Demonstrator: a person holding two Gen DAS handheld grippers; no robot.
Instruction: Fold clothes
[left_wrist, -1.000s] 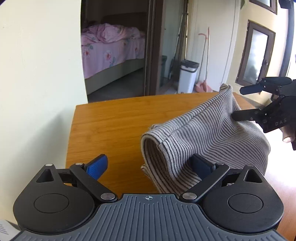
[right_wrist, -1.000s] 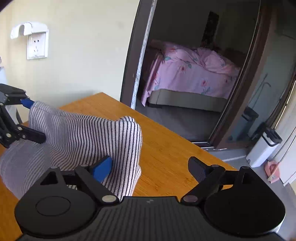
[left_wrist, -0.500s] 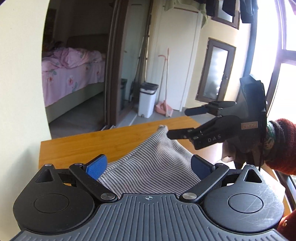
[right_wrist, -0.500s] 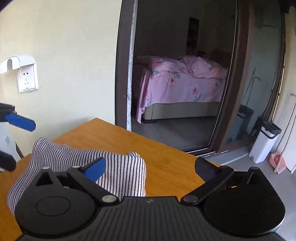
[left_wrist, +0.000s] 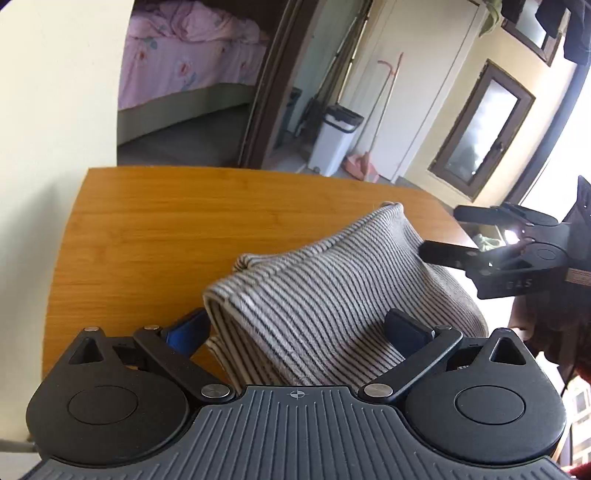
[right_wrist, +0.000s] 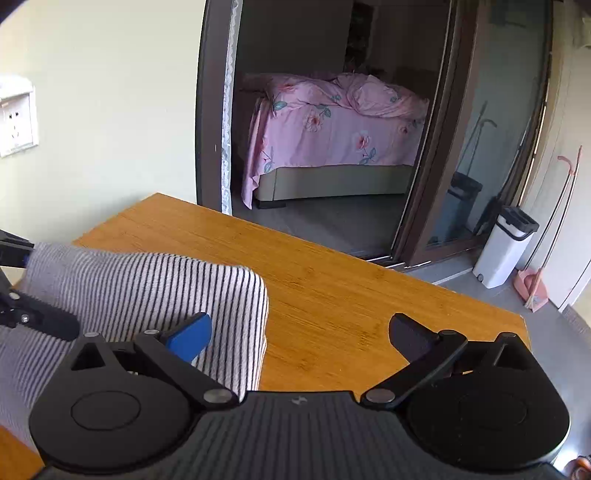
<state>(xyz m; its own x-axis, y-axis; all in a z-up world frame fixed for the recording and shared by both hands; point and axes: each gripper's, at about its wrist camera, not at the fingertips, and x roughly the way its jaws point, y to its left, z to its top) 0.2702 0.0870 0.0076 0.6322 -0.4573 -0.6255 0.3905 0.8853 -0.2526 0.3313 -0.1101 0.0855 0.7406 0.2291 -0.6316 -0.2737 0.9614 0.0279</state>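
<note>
A grey-and-black striped garment (left_wrist: 325, 291) lies folded in a thick bundle on the wooden table (left_wrist: 155, 229). My left gripper (left_wrist: 295, 328) is open, its fingers standing on either side of the bundle's near end. My right gripper (left_wrist: 439, 232) shows at the right of the left wrist view, open, at the bundle's far right edge. In the right wrist view the garment (right_wrist: 140, 288) lies under the left finger of my open right gripper (right_wrist: 299, 332); the right finger is over bare table (right_wrist: 332, 288). The left gripper's fingers (right_wrist: 44, 317) show at that view's left edge.
The table stands against a cream wall (left_wrist: 55, 110) with a socket (right_wrist: 14, 118). Beyond the table's far edge is a doorway to a bedroom with a pink bed (right_wrist: 332, 125). A white bin (left_wrist: 334, 140) and a broom stand on the floor.
Both grippers have dropped back down toward the table, and the left wrist view has swung back left. The garment sits as a thicker bundle between the left fingers. Both grippers stay open.
</note>
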